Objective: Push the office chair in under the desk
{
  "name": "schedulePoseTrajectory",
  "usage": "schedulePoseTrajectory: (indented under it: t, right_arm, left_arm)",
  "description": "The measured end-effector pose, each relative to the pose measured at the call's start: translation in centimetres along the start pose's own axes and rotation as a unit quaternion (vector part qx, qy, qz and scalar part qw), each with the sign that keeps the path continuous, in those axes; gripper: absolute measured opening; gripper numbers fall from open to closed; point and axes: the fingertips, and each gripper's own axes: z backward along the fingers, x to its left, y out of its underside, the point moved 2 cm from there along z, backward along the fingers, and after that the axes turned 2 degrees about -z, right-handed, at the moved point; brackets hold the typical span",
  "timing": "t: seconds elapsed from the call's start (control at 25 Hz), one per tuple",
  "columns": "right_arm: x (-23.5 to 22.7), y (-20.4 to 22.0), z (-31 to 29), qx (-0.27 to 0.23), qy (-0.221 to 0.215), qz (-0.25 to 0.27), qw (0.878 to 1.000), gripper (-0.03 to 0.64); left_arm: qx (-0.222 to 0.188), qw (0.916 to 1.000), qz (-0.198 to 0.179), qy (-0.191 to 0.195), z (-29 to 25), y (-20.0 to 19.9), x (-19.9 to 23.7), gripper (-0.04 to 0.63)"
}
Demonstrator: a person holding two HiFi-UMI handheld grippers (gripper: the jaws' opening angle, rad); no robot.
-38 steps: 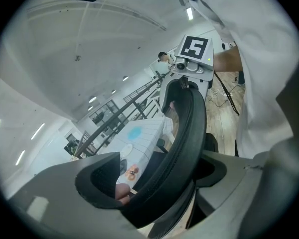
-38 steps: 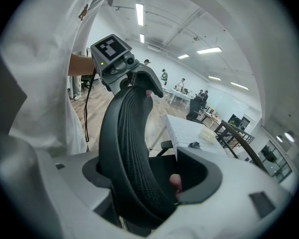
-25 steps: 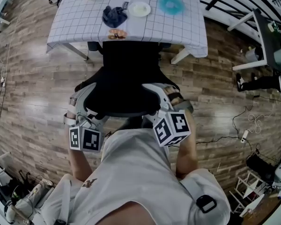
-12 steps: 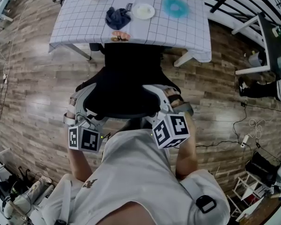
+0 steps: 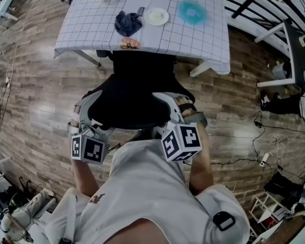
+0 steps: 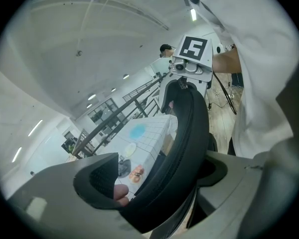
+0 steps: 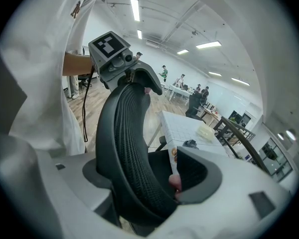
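Both hand-held grippers have crept a little toward the desk (image 5: 86, 24) since the earlier frame, taking the office chair (image 5: 134, 100) with them, and the desk's near edge now covers slightly more of the seat.

The left hand-held gripper (image 5: 89, 113) sits on the left end of the curved backrest and the right hand-held gripper (image 5: 175, 105) on the right end, with their marker cubes nearest the person's white shirt (image 5: 142, 192). In the left gripper view the jaws stand wide and straddle the thick black rim of the backrest, which touches both jaws low down, so the grip is on the chair. The right gripper view shows the same: the jaws are wide apart, and the mesh back fills the space between them and presses against both.

The chair stands on the wooden floor (image 5: 35, 95), square to the desk. The front of its seat is under the checked cloth, while the backrest is still out on the person's side. On the desk lie a dark cloth (image 5: 127, 22), a white plate (image 5: 156, 16) just beside it and a blue round dish (image 5: 191, 11) further right. A small orange-pink object (image 5: 128, 44) rests at the near edge, above the seat.
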Motion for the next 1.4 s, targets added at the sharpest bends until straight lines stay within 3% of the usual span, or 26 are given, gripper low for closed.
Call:
schedulePoseTrajectory:
  t: [0.44,1.4]
  right_arm:
    - [-2.4,-0.2,-1.3,0.003,0.000,0.007,1.000,0.328]
    - [-5.3,-3.5,-5.8,0.008,0.027,-0.033,0.999,0.331]
  left_arm:
    - [0.011,0.9999,0.003,-0.002,-1.5,0.7,2.5,0.434]
    - [-0.047,0.9984,-0.026,0.020,-1.8,4.4,8.2,0.434]
